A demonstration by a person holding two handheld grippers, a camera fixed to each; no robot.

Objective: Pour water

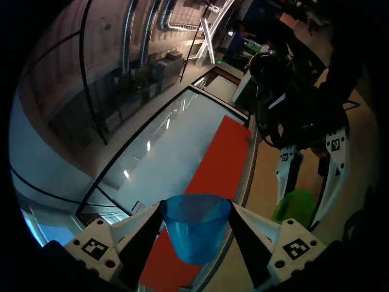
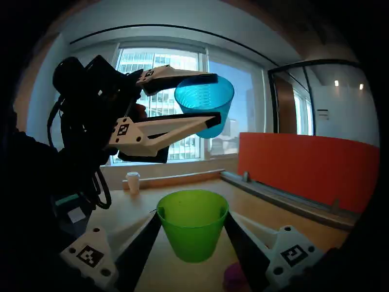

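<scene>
My left gripper [image 1: 194, 214] is shut on a translucent blue cup [image 1: 195, 233], its fingers pressing on both sides. The right gripper view shows this left gripper [image 2: 217, 96] holding the blue cup [image 2: 204, 104] high in the air, slightly tilted, above and beyond the green cup. My right gripper [image 2: 193, 216] is shut on a green plastic cup [image 2: 193, 231], held upright low over the wooden table [image 2: 272, 214]. In the left gripper view, the right gripper [image 1: 296, 214] and the green cup [image 1: 294, 207] are at the lower right. I see no water in either cup.
An orange partition [image 2: 311, 165] runs along the table's right edge, with a glass wall [image 1: 160, 146] beyond it. A small white paper cup [image 2: 132, 181] stands at the far end by the window. A purple object [image 2: 236, 278] lies just under my right gripper. A person's dark sleeve [image 2: 29, 194] is at the left.
</scene>
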